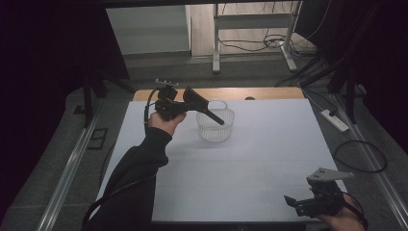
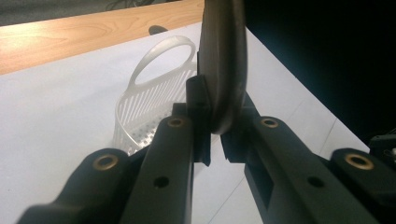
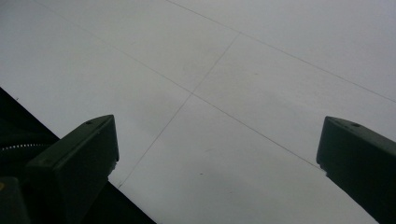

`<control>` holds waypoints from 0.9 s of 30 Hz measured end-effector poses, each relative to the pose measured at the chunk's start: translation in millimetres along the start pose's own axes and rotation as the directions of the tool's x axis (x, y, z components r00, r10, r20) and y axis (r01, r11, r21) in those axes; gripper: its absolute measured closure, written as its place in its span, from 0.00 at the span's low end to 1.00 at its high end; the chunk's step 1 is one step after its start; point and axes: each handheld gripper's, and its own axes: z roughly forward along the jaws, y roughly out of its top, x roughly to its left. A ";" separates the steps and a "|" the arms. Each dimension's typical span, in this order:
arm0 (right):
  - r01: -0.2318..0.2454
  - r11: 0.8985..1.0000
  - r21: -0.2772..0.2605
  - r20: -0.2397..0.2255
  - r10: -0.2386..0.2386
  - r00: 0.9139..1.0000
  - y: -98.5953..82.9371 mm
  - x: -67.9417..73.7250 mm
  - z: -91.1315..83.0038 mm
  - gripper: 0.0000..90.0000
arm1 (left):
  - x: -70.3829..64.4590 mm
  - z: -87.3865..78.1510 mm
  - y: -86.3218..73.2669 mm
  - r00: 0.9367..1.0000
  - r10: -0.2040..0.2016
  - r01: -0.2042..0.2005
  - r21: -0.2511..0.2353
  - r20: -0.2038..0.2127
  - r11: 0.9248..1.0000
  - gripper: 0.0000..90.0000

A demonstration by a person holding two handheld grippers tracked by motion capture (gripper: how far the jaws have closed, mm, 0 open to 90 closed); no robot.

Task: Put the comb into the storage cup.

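Left gripper (image 1: 192, 103) clamps a dark utensil (image 1: 204, 109), tip hung over the white basket (image 1: 215, 126), likely for dropping in | right gripper (image 1: 300, 202) idle, jaws wide, at table (image 1: 269, 159) corner.

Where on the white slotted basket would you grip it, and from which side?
Grip the arched handle of the white slotted basket, probably from above: it stands upright and open. The left gripper, shut on a dark utensil, crowds the left side.

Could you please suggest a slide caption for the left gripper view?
Left gripper clamps a dark curved utensil beside the white slotted basket.
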 end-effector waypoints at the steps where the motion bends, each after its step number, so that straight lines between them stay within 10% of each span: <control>1: 0.001 1.000 0.001 0.000 -0.001 1.000 0.0 0.1 0.1 0.00 | 0.0 1.5 -0.3 1.000 0.001 -0.001 0.002 0.001 1.000 0.92; 27: 0.006 1.000 0.015 -0.002 -0.006 1.000 0.4 0.5 1.2 0.00 | 3.3 39.2 -16.7 1.000 -0.019 0.019 0.035 0.002 0.999 0.92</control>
